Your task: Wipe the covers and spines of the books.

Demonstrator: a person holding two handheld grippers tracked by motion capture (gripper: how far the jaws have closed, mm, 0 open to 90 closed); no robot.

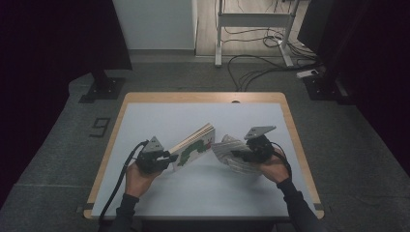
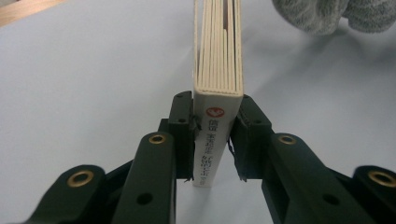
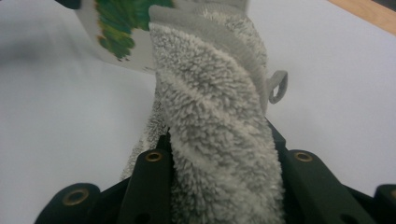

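Observation:
A thick board book with a white cover and a green picture stands tilted on the white table top, mid-table. My left gripper is shut on its spine end; in the left gripper view the jaws clamp the white spine from both sides. My right gripper is shut on a grey striped towel, just right of the book. In the right gripper view the fluffy towel bulges up between the jaws, its hanging loop at the right, and the book's green cover lies just beyond it.
The table has a wooden rim. Beyond it on the grey floor are a desk frame, loose cables and dark stands at both sides.

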